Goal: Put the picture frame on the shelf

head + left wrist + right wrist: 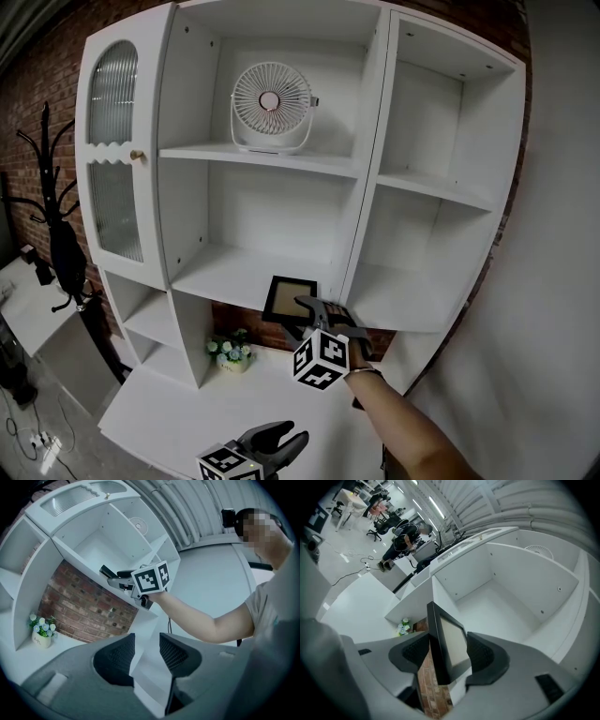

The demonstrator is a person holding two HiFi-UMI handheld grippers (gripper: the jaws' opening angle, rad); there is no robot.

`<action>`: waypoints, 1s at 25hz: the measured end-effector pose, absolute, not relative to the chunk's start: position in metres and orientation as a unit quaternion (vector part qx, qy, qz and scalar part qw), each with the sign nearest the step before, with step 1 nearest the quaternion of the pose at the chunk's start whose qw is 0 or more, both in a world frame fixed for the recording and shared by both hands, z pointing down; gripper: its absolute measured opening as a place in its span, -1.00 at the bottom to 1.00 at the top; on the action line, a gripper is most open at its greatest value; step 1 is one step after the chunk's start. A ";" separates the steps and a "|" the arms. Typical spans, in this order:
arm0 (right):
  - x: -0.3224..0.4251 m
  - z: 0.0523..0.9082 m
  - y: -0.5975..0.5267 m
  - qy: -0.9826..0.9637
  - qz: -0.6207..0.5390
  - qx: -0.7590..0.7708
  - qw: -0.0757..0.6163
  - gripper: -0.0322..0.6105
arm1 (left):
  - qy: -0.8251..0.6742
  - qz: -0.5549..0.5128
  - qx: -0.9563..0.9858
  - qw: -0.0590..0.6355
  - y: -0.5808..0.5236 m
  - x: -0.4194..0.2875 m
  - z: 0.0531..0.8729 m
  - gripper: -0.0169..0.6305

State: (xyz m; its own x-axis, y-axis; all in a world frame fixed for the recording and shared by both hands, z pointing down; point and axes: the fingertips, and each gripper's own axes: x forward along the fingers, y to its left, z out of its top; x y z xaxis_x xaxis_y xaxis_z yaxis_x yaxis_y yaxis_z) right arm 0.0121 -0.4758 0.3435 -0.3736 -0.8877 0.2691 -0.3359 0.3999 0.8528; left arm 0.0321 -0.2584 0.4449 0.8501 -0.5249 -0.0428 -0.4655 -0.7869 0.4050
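Observation:
A black picture frame (pixel 290 298) with a pale inside stands upright at the front edge of the white shelf unit's middle shelf (pixel 230 272). My right gripper (pixel 314 311) reaches it from the lower right. In the right gripper view the frame (pixel 451 637) stands tilted between the jaws of the right gripper (pixel 447 651); the jaws are spread wide, with a small gap on the right side, so it is open. My left gripper (pixel 270 448) hangs low over the desk, open and empty; in its own view the left gripper (pixel 146 649) looks up at the right one (pixel 119 579).
A white desk fan (pixel 271 106) sits on the shelf above. A small pot of flowers (pixel 230 353) stands on the desk against the brick wall. A ribbed glass door (pixel 112 141) closes the left column. A black coat stand (pixel 56 225) is at the far left.

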 end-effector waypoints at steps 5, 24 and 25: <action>0.013 0.344 -0.469 -0.760 -0.353 0.402 0.369 -0.10 | -0.261 -0.077 0.943 0.193 -0.258 0.034 0.444 -0.43; 0.012 0.322 -0.428 -0.793 -0.345 0.395 0.310 -0.23 | -0.255 -0.074 0.945 0.191 -0.250 0.038 0.442 -0.43; 0.014 0.319 -0.428 -0.791 -0.346 0.400 0.306 -0.35 | -0.255 -0.074 0.945 0.191 -0.249 0.038 0.442 -0.43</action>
